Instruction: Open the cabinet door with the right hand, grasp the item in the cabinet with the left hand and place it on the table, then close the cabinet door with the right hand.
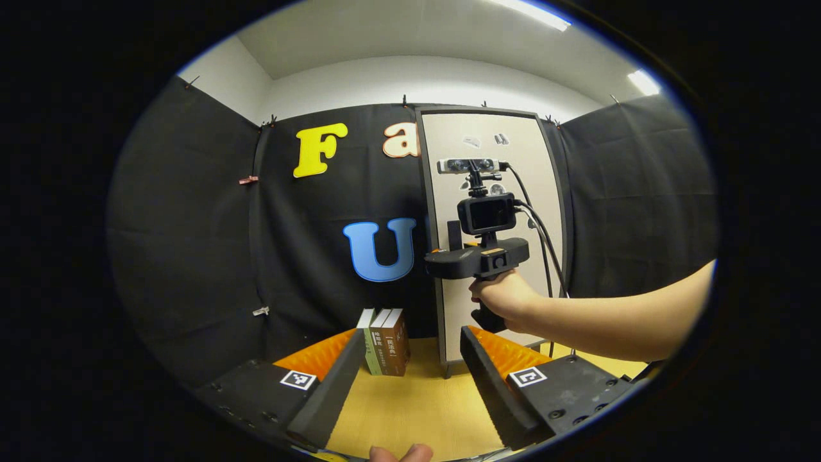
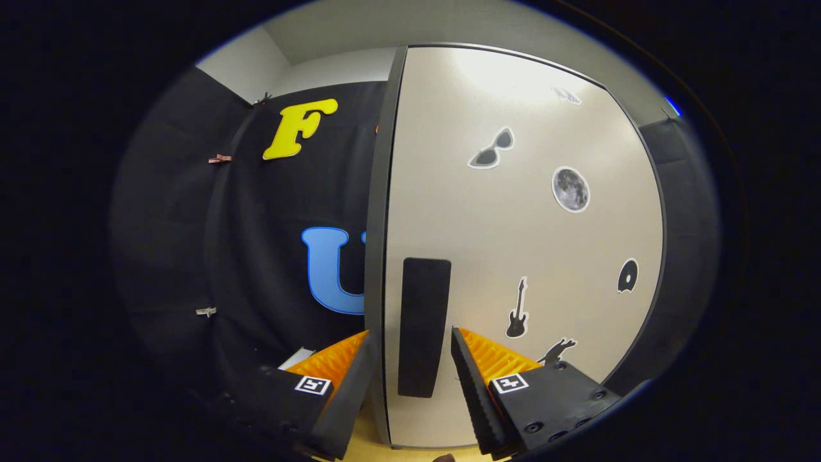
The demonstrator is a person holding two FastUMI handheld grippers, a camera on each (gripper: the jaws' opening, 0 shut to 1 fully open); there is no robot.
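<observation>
- My left gripper point(image 1: 410, 372) has its jaws spread wide with nothing between them, held above the yellow table point(image 1: 410, 410).
- Past my left fingers, a few books point(image 1: 385, 340) stand upright on the table against the black cloth wall.
- My right gripper point(image 2: 410, 378) is also released, its jaws apart on either side of the dark vertical handle point(image 2: 423, 327) of the cabinet door point(image 2: 513, 224); I cannot tell whether either finger touches the handle.
- In the left gripper view, my right gripper point(image 1: 442, 256) is held by a hand point(image 1: 503, 298) up against the door point(image 1: 494, 212), well ahead of my left one.
- The door is shut and flush in its dark frame, so the item inside is hidden.
- The door's pale face carries stickers: sunglasses point(image 2: 490, 154), a moon point(image 2: 570, 189), a guitar point(image 2: 517, 311).
</observation>
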